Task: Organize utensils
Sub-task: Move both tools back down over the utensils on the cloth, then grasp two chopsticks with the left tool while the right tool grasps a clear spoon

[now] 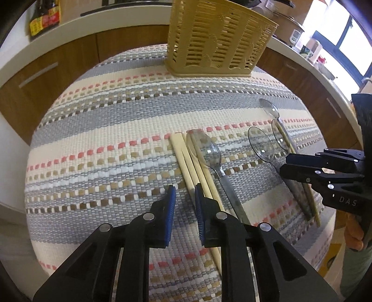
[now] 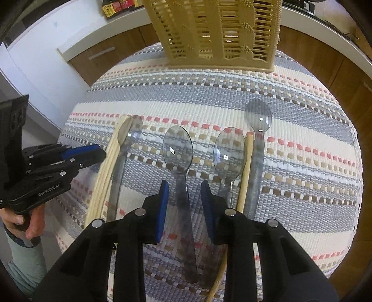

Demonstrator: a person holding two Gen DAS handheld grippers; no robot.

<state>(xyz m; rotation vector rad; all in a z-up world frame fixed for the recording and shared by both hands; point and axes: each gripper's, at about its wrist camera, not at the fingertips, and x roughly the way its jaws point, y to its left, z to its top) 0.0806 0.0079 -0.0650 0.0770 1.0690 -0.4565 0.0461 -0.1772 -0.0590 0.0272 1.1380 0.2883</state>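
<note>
Several pale chopsticks [image 1: 186,158] lie side by side on the striped woven cloth [image 1: 104,139], with a clear plastic spoon [image 1: 209,151] against them. My left gripper [image 1: 184,188] points down at them, open, with the leftmost chopstick in the gap between its blue pads. My right gripper [image 2: 184,183] is open astride the handle of another clear spoon [image 2: 177,148], its pads apart from it. Two more spoons [image 2: 229,148] [image 2: 258,120] and a single chopstick [image 2: 246,167] lie to its right. A tan slotted utensil basket [image 1: 216,39] stands upright at the cloth's far edge.
The cloth-covered round table drops off on every side. Behind it runs a white counter [image 1: 69,30] over brown cabinet doors, holding a dark sauce bottle [image 1: 44,16] and pots [image 1: 288,21]. A hand [image 2: 30,220] holds the left gripper's handle.
</note>
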